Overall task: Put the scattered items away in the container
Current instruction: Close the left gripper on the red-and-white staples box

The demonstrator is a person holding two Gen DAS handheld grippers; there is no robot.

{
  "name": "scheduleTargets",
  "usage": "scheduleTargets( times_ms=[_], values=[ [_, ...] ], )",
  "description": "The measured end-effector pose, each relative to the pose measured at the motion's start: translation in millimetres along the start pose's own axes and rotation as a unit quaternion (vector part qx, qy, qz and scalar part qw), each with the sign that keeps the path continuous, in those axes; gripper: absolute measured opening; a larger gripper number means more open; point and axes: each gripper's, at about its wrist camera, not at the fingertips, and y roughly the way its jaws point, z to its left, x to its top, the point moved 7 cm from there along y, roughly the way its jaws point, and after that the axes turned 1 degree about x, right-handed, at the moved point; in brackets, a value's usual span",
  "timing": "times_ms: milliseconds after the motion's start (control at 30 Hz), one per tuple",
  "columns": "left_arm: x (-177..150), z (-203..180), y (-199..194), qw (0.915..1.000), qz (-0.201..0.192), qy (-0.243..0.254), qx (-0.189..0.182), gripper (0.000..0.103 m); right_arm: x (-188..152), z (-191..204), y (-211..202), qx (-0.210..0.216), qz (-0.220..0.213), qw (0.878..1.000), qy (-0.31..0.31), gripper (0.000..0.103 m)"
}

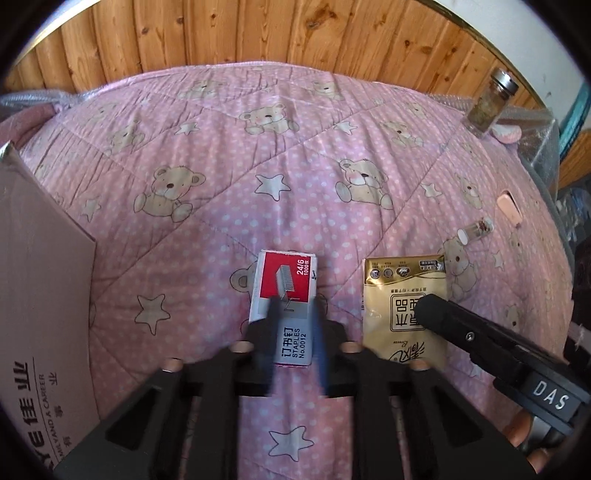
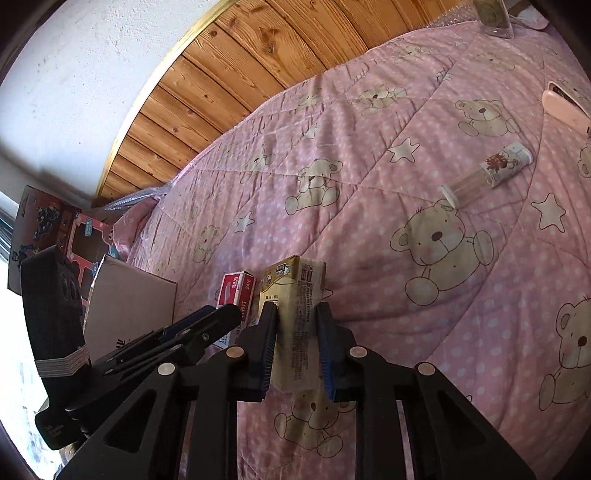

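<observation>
My left gripper point(image 1: 293, 314) is shut on a red and white staples box point(image 1: 284, 295), held just over the pink quilt. My right gripper point(image 2: 297, 314) is shut on a gold tissue packet point(image 2: 295, 325), tilted up off the quilt; the packet also shows in the left wrist view point(image 1: 402, 295). The cardboard box point(image 1: 37, 295) stands at the left, and it also shows in the right wrist view point(image 2: 129, 306). A small clear vial point(image 2: 487, 173) lies on the quilt to the right. A glass spice jar point(image 1: 489, 103) stands at the far right corner.
A pink phone point(image 1: 509, 214) lies near the quilt's right edge. A wooden headboard point(image 1: 258, 33) runs along the back. A printed toy box point(image 2: 55, 225) stands beyond the cardboard box. The right gripper's body point(image 1: 498, 343) reaches in beside the left one.
</observation>
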Motion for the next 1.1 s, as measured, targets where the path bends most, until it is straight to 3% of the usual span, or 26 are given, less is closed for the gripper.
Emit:
scheduleTargets(
  times_ms=[100,200,267,400,467,500,600,667,700,733,767,1100],
  values=[
    [-1.8,1.9,-4.7,0.9998,0.001,-0.010,-0.016,0.009,-1.8,4.4,-1.9,0.002,0.000,1.000,-0.007,0.023],
    [-1.3,3.9,-9.6,0.9998,-0.007,-0.014,-0.007,0.013,-5.2,9.1,-0.4,0.004,0.002,1.000,-0.008,0.023],
    [-0.4,0.8,-11.9,0.9999,-0.014,-0.007,-0.006,0.047,-7.5,10.3,-0.5,0.005,0.003,1.000,-0.008,0.023],
    [0.0,-4.5,-3.5,0.9999,-0.013,0.005,0.002,0.053,-11.3,12.5,0.9,0.006,0.006,1.000,-0.010,0.023],
    [-1.5,-0.2,5.0,0.9996,-0.008,0.004,0.026,0.055,-12.6,12.6,2.4,0.005,0.008,1.000,-0.011,0.023],
    [-1.8,3.5,8.1,0.9994,-0.006,0.001,0.035,0.055,-12.9,12.1,2.8,0.005,0.008,1.000,-0.011,0.023],
    [-4.3,14.2,16.5,0.9994,0.006,-0.032,0.007,0.054,-13.5,9.4,3.7,0.007,0.007,1.000,-0.006,0.023],
    [-4.0,12.8,16.4,0.9997,0.005,-0.019,0.011,0.052,-14.2,8.0,4.2,0.008,0.007,1.000,-0.004,0.023],
    [-4.4,12.0,15.8,0.9998,0.004,-0.015,0.014,0.046,-14.6,8.3,4.3,0.008,0.008,1.000,-0.004,0.023],
    [-4.9,12.5,15.6,0.9997,0.006,-0.013,0.017,0.022,-15.1,9.3,4.4,0.009,0.008,1.000,-0.006,0.023],
    [-5.0,13.7,15.2,0.9997,0.007,-0.015,0.017,0.016,-15.3,10.6,4.2,0.011,0.009,1.000,-0.008,0.023],
    [-7.6,5.9,-27.9,0.9985,-0.024,-0.038,-0.032,0.015,-24.4,28.9,-6.7,0.011,0.003,1.000,-0.023,0.023]
  ],
)
